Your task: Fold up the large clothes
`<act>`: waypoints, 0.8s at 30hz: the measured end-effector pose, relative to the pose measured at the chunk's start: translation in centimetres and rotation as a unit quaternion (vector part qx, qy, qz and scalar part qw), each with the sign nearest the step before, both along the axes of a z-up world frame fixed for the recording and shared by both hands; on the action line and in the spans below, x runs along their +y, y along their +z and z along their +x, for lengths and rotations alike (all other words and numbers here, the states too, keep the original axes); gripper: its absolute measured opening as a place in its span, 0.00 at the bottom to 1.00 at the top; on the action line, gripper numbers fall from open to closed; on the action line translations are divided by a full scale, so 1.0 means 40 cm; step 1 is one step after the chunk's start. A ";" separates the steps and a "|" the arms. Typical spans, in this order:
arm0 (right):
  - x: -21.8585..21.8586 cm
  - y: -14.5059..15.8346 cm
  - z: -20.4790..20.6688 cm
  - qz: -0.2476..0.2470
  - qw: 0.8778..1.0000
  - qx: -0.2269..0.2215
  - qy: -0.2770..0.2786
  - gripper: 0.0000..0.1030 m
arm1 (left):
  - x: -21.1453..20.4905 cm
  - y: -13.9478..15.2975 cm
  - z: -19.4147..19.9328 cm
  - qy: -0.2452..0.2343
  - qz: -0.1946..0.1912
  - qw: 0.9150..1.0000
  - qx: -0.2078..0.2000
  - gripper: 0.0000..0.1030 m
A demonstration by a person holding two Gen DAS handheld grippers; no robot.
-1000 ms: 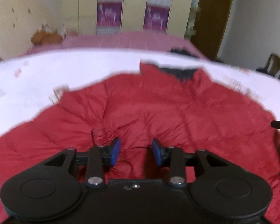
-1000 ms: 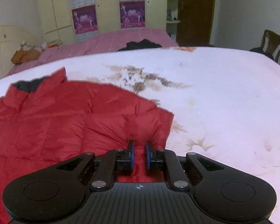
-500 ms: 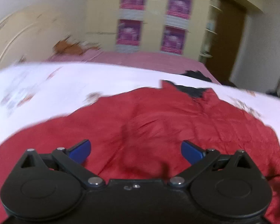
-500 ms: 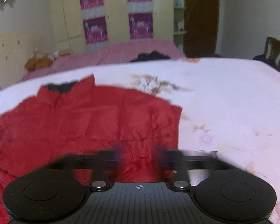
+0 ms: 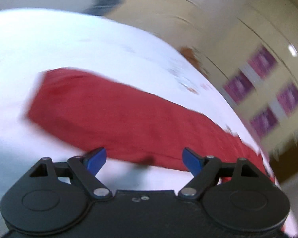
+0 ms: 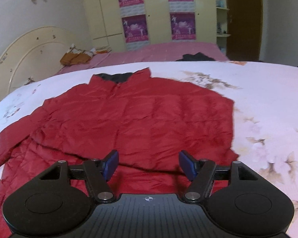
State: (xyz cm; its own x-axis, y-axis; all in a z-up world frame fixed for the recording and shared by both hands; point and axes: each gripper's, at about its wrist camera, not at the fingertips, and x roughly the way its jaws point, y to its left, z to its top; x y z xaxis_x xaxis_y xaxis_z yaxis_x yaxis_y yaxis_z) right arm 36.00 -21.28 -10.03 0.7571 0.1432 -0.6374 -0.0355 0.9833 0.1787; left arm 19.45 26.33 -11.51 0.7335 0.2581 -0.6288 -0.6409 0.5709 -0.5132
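jacket (image 6: pixel 133 119): red padded one, lying flat on the white flowered bedcover (image 6: pixel 268 103), collar toward the far side; the right-hand side looks folded in over the body.
left claw (image 5: pixel 143 158): a second ago it was nearly together low over the jacket's middle; now it looks along the sleeve (image 5: pixel 117 115) stretched out on the cover. jaws apart, just been narrowing, nothing between them.
right claw (image 6: pixel 148 165): was pinched near the jacket's edge; now jaws apart over the lower body, just been narrowing, holding nothing.
meaning: both have let go, so that fold seems laid; the left sleeve is likely next.
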 end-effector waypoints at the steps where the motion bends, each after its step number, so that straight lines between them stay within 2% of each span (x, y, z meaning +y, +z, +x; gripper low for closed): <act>1: 0.011 -0.002 0.008 -0.001 1.000 0.000 0.007 0.65 | 0.014 -0.008 -0.027 0.022 -0.009 1.000 -0.006 0.80; 4: 0.049 0.002 0.022 -0.008 1.000 -0.004 0.026 0.65 | 0.062 -0.017 -0.071 0.061 -0.049 0.996 -0.038 0.80; 7: 0.077 0.008 0.030 -0.006 0.999 -0.007 0.033 0.65 | 0.098 -0.041 -0.079 0.108 -0.080 0.988 -0.080 0.80; 11: 0.085 0.014 0.043 -0.007 1.000 -0.010 0.024 0.65 | 0.118 -0.058 -0.066 0.159 -0.075 0.978 -0.111 0.77; 12: 0.082 0.016 0.047 -0.008 1.000 -0.011 0.018 0.65 | 0.118 -0.059 -0.060 0.166 -0.069 0.977 -0.111 0.69; 13: 0.076 0.017 0.051 -0.009 1.000 -0.011 0.011 0.65 | 0.123 -0.063 -0.048 0.169 -0.060 0.978 -0.104 0.49; 14: 0.069 0.017 0.055 -0.007 1.000 -0.008 0.002 0.65 | 0.134 -0.069 -0.034 0.166 -0.056 0.980 -0.091 0.34; 15: 0.058 0.017 0.059 -0.003 1.000 -0.005 -0.008 0.65 | 0.145 -0.075 -0.026 0.164 -0.061 0.981 -0.078 0.11; 16: 0.044 0.016 0.066 0.002 1.000 -0.002 -0.022 0.65 | 0.163 -0.069 -0.038 0.163 -0.071 0.981 -0.080 0.08; 17: 0.034 0.015 0.071 0.004 0.999 0.001 -0.034 0.65 | 0.171 -0.060 -0.044 0.161 -0.064 0.981 -0.082 0.08; 18: 0.025 0.015 0.074 0.005 0.999 0.003 -0.043 0.54 | 0.173 -0.043 -0.032 0.153 -0.046 0.984 -0.080 0.07; 19: 0.015 0.014 0.079 0.006 0.999 0.007 -0.050 0.49 | 0.162 -0.024 -0.021 0.139 -0.026 0.987 -0.079 0.07; 21: -0.002 0.009 0.088 0.007 0.997 0.017 -0.069 0.48 | 0.125 0.016 0.017 0.098 0.008 0.991 -0.087 0.07; 24: -0.021 -0.001 0.091 0.001 0.996 0.019 -0.086 0.48 | 0.069 0.068 0.097 0.035 0.048 0.993 -0.099 0.07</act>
